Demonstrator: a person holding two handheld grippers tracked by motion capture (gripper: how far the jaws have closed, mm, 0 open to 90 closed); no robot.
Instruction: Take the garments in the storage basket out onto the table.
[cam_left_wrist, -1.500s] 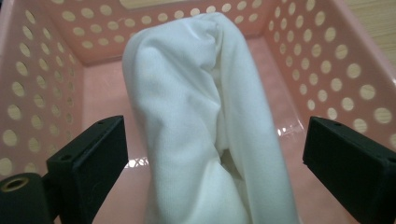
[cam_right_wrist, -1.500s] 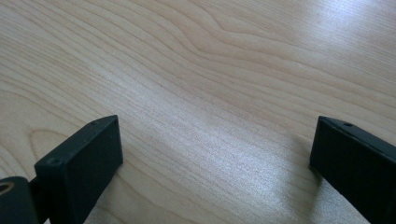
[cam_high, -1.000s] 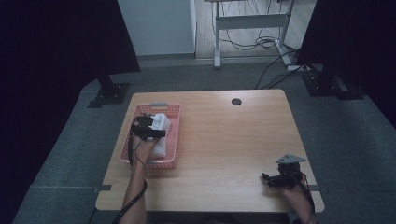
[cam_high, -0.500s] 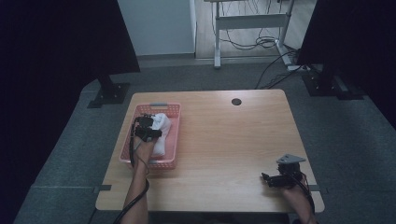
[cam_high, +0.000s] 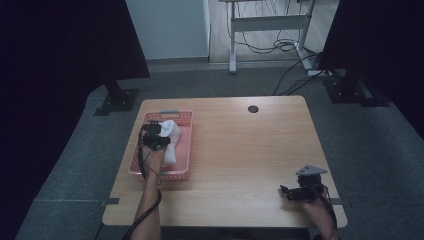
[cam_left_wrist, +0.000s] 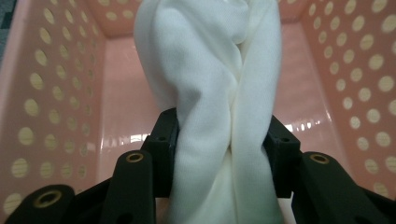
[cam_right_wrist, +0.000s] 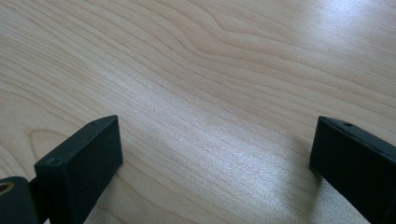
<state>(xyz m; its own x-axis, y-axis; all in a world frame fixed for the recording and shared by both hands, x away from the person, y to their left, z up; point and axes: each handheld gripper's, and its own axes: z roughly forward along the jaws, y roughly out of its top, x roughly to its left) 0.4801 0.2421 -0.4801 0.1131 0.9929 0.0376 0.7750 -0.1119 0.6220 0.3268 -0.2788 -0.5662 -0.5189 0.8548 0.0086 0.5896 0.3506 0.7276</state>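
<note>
A white cloth (cam_high: 171, 132) lies bunched in a pink perforated basket (cam_high: 161, 175) at the table's left. My left gripper (cam_high: 158, 129) is down inside the basket. Its jaws have just been closing, and in the left gripper view both pads press a twisted fold of the white cloth (cam_left_wrist: 210, 88) between them; the left gripper (cam_left_wrist: 219, 151) is shut on it. My right gripper (cam_high: 285, 191) rests low at the table's near right corner. In its own view the right gripper (cam_right_wrist: 215, 158) stands open over bare wood with nothing between the fingers.
The wooden table (cam_high: 240, 150) has a dark round cable hole (cam_high: 253, 108) near its far edge. The basket's holed walls (cam_left_wrist: 42, 93) close in on both sides of the left gripper. Dark screens and a desk frame (cam_high: 270, 22) stand beyond the table.
The left gripper has shifted slightly over the cloth inside the basket. The right gripper has stayed where it was.
</note>
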